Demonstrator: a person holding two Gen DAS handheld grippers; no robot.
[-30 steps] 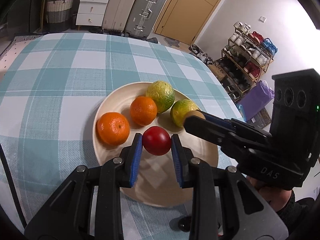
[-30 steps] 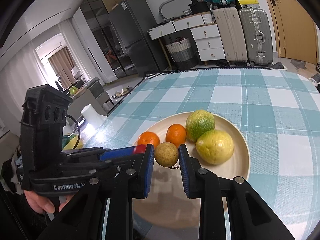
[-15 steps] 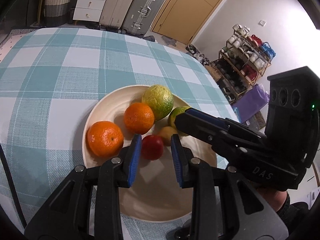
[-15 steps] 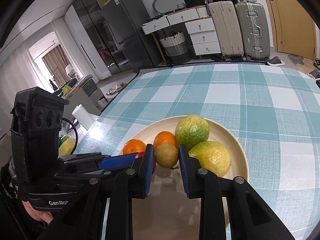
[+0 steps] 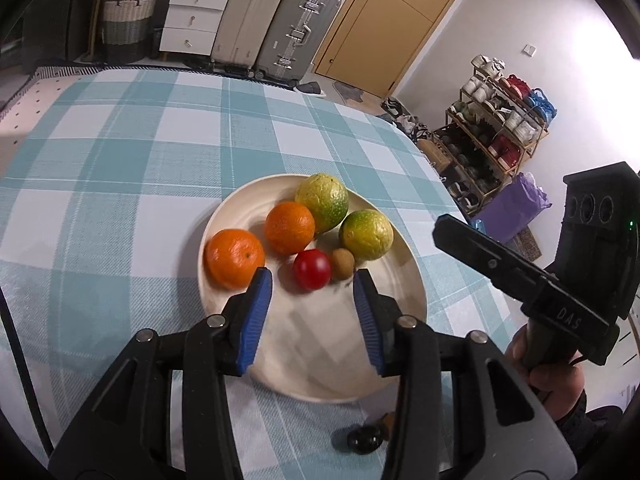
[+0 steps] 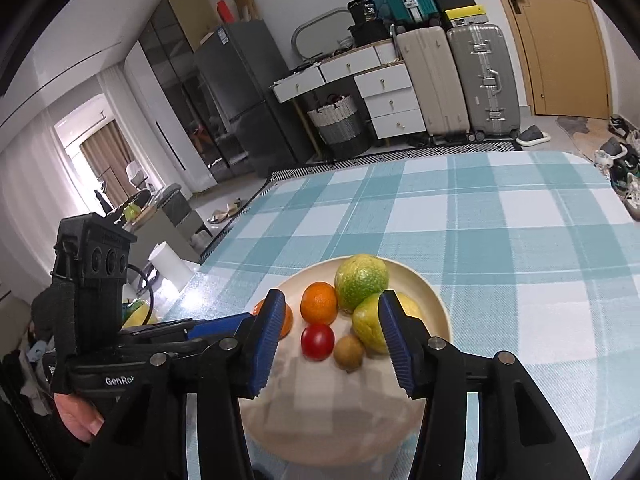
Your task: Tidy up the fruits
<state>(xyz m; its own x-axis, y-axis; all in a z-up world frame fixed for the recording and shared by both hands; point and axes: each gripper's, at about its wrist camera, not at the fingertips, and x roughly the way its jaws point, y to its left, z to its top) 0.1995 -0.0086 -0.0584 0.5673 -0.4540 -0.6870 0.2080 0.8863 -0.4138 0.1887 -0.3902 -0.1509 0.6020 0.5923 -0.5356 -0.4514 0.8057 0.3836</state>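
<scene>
Both grippers spread wide and holding nothing. Left gripper (image 5: 313,312) hovering over the near part of the cream plate (image 5: 412,280), blue pads well apart, red tomato (image 5: 312,269) and little brown kiwi (image 5: 343,264) sitting just past the tips, touching each other. Right gripper (image 6: 332,334) same deal, jaws parted, framing the tomato (image 6: 317,341) and kiwi (image 6: 349,353) from the other side without touching either.

6 fruits on the plate total: 2 oranges (image 5: 235,257) (image 5: 289,227) toward the left, 2 green-yellow citrus (image 5: 322,201) (image 5: 366,234) at the back and right, then the tomato and kiwi in front of them. All bunched in the far half, near half of the plate bare. Plate resting on the teal checked tablecloth (image 5: 120,168). Small dark knob thing (image 5: 363,440) on the cloth near the plate's front edge, too blurry to tell what.
</scene>
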